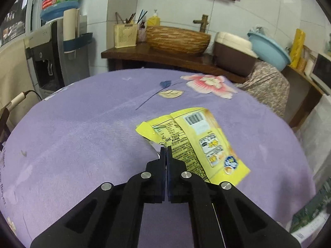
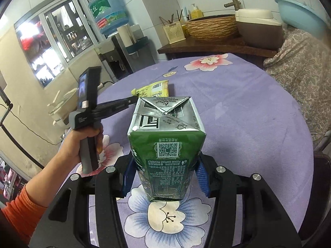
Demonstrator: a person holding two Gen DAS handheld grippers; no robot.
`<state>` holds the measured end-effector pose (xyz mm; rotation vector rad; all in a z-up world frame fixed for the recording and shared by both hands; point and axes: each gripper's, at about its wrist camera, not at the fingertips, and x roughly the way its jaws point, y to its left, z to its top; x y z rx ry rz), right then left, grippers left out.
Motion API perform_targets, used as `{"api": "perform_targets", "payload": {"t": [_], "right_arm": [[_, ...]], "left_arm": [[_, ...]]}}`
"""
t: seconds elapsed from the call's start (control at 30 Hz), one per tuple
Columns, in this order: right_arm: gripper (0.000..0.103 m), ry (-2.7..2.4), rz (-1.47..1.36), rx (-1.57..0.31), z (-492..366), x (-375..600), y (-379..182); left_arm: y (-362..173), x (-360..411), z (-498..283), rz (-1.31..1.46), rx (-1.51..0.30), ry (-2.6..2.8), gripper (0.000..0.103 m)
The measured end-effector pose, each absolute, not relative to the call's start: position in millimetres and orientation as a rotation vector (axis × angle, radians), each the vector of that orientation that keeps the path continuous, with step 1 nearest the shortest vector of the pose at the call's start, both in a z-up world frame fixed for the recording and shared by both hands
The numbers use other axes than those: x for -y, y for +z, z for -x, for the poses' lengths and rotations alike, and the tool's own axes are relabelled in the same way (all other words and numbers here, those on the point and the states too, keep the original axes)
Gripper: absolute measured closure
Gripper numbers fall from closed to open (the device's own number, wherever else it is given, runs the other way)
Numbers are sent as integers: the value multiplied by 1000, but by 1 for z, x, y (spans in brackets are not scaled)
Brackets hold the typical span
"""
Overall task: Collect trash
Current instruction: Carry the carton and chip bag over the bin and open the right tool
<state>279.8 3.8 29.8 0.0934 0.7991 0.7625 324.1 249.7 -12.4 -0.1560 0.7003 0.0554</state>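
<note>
A yellow snack wrapper (image 1: 198,136) with a barcode hangs just above the purple flowered tablecloth (image 1: 82,134). My left gripper (image 1: 166,150) is shut on its torn near edge. From the right wrist view the same wrapper (image 2: 154,88) sticks up beyond the left gripper (image 2: 135,99), which a person's hand (image 2: 86,138) holds. A green and silver drink carton (image 2: 165,144) fills the middle of that view, its folded end pointing away. My right gripper (image 2: 164,177) is shut on it, blue pads (image 2: 201,175) pressing both sides.
Beyond the round table stands a wooden counter (image 1: 165,59) with a woven basin (image 1: 178,39), a utensil holder and a brown-and-cream box (image 1: 233,55). A water dispenser (image 1: 51,57) is at the left. A cloth-covered seat (image 1: 266,82) sits at the right edge.
</note>
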Motion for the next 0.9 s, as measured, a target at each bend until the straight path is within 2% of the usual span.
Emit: {"api": "perform_targets", "payload": {"t": [0.33,0.63,0.9], "right_arm": [[52,672,-171,-712,-271,76,39],[52,436,-248,-639,-249,209,41],[52,218,-243,-725,-249,297,-22]], "left_arm": [[36,-130,-282,52,-562,-169,101],[39,7,-281,5,-546,-378,101],[24,107,-301,-9,-589,-495,101]]}}
